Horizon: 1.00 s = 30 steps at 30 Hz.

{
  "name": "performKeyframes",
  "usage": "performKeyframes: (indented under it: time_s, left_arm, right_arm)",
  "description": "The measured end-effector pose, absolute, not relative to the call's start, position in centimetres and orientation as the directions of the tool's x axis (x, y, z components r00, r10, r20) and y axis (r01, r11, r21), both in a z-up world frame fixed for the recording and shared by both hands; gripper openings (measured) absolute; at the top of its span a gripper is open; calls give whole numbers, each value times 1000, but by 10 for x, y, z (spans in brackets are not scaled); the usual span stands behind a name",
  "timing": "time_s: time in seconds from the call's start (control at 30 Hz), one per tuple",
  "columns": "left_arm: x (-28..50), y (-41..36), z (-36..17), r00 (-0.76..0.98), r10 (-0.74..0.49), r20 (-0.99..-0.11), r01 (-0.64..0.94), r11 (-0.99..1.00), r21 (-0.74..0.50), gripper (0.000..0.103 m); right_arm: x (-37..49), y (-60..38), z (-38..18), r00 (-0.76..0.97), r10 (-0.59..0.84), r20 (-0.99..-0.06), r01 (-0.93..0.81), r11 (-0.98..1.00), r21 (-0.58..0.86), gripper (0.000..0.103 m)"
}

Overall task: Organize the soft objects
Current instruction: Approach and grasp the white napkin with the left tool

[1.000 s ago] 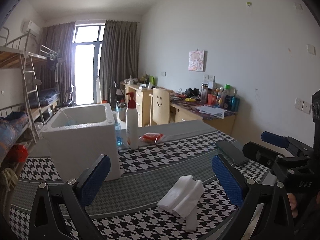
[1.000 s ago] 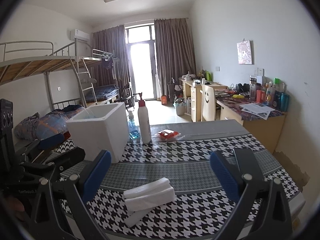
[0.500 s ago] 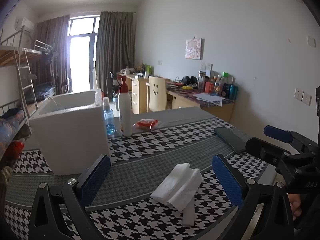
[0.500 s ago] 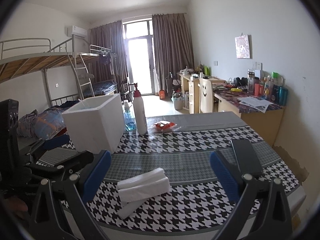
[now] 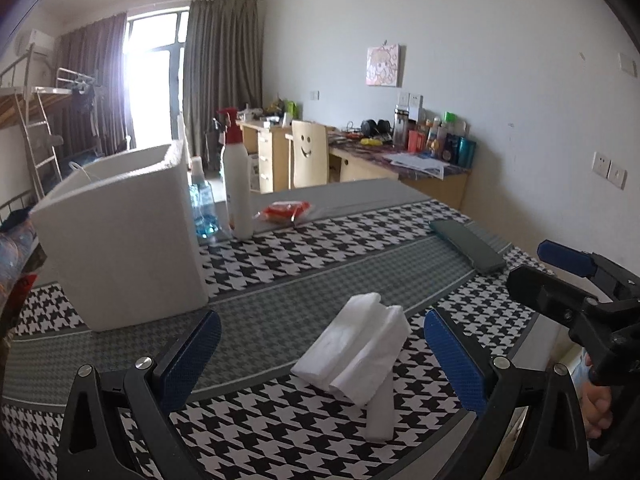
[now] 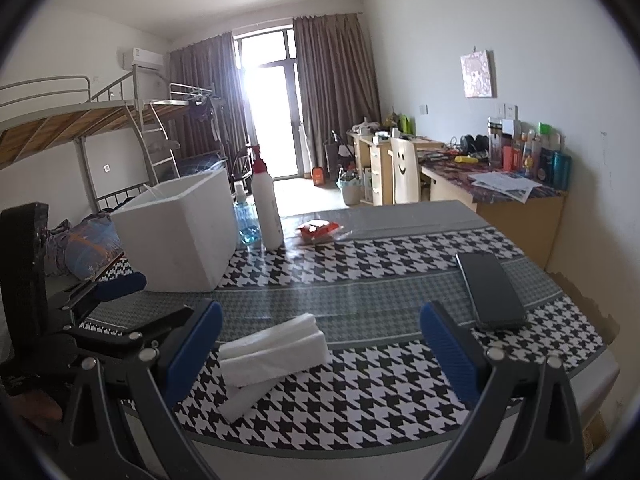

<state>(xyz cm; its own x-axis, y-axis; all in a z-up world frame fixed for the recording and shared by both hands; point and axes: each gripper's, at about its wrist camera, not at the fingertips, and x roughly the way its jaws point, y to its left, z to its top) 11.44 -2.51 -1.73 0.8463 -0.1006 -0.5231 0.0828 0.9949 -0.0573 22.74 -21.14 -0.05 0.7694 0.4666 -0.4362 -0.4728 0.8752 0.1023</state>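
Left wrist view shows my left tool [image 5: 322,354] spread wide and empty above the bench [image 5: 304,280], the folded white tissues [image 5: 356,348] lying just ahead between its fingers, untouched. Right wrist view has my right tool [image 6: 320,344] equally released, the tissues [image 6: 272,350] nearer its left finger. Beyond stand a white foam box [image 5: 120,236], a pump bottle [image 5: 237,184] and, rightward, a dark phone [image 6: 490,290].

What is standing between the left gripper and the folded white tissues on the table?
Nothing visible. The left gripper is open, and the folded white tissues lie just ahead between its fingers, with only bare houndstooth tablecloth in between. The white foam box stands off to the left.
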Motion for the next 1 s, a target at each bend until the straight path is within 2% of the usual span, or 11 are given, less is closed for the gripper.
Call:
performKeyframes:
  time_s: [0.7,0.9,1.0]
  left_arm:
    - [140,-33,-53,762,-122,-636,113,992,-56,102]
    - [148,-32,-61,743,-113,-660,102,993,-55,100]
    - [153,-34,-66,728,-118,-675,108,993,-57,94]
  right_arm:
    - [240,-212,-31,730,448,-517,-451,883,130,101]
    - [245,-212,-40,717,444,-537,-447,884,135,101]
    - [248,-212,-45,709,443,-549,-443,885,141,101]
